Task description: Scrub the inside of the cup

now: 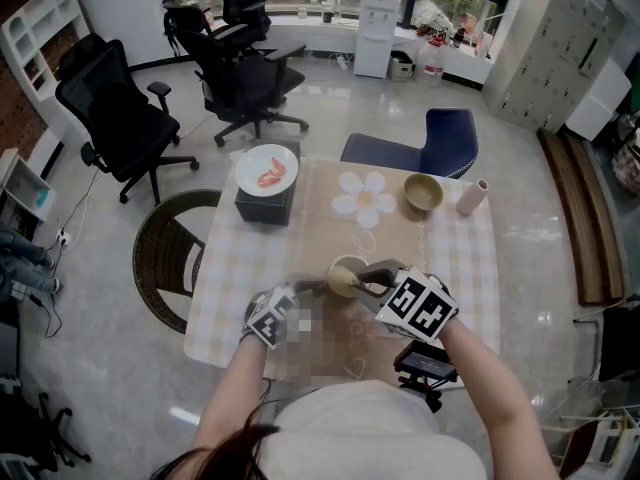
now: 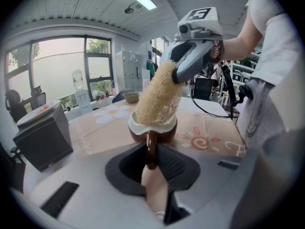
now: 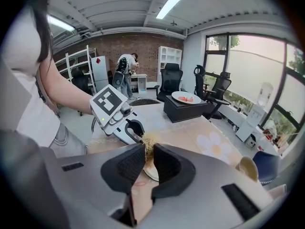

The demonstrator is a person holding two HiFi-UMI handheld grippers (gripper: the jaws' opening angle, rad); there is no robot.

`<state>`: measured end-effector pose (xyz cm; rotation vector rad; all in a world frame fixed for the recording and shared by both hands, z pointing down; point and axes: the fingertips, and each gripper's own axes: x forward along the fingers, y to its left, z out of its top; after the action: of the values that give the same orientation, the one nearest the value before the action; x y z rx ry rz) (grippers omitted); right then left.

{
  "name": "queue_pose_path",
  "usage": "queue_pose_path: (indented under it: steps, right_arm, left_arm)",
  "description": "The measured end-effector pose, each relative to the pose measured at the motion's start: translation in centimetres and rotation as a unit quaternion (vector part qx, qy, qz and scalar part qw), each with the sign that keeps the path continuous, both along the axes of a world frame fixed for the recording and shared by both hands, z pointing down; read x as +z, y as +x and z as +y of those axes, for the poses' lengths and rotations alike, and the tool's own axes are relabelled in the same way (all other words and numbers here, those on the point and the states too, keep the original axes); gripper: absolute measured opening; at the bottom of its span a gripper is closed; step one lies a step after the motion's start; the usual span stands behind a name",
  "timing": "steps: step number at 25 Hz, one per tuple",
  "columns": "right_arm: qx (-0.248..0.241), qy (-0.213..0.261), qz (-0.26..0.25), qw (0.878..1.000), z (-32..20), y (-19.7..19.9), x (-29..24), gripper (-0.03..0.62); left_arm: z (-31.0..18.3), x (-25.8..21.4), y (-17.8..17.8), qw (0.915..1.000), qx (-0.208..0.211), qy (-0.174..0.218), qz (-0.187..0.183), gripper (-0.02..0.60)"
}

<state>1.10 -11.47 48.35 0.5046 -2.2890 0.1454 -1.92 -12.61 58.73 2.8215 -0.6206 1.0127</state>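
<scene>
Head view: my left gripper [image 1: 318,288] and right gripper [image 1: 368,284] meet at the cup [image 1: 345,273]; I cannot read the grips there. Left gripper view: its jaws clamp the cup's handle, with the loofah [image 2: 157,97] standing inside. Right gripper view: jaws pinch that loofah's top.

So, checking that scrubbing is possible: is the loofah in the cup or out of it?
In. The loofah dips its lower end inside the cup, past the white rim; the right gripper clamps its top.

Table [image 1: 470,260] bears box [image 1: 265,209], bowl [image 1: 423,192], tumbler [image 1: 471,197]
</scene>
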Motion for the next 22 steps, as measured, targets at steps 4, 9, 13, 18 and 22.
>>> queue_pose_path:
  steps: [4, 9, 13, 18, 22]
  right_arm:
    - [-0.009, -0.001, 0.008, 1.000, -0.2, -0.5, -0.1, 0.058]
    - [-0.008, 0.011, 0.006, 1.000, -0.6, -1.1, -0.5, 0.058]
    - [-0.001, 0.017, 0.002, 1.000, -0.5, -0.7, -0.4, 0.060]
    - [0.017, 0.024, -0.021, 0.999, -0.6, 0.0, -0.7, 0.058]
    - [0.021, 0.042, -0.026, 0.999, -0.9, 0.2, -1.1, 0.060]
  left_arm:
    - [0.0, 0.0, 0.0, 1.0000, 0.000, 0.001, -0.001, 0.061]
    - [0.0, 0.0, 0.0, 0.9994, -0.007, -0.033, 0.007, 0.061]
    - [-0.7, -0.8, 0.1, 0.9966, -0.029, -0.071, 0.032, 0.061]
    - [-1.3, -1.6, 0.3, 0.9842, -0.060, -0.150, 0.073, 0.061]
    - [-1.9, -2.0, 0.0, 0.9643, -0.093, -0.226, 0.103, 0.061]
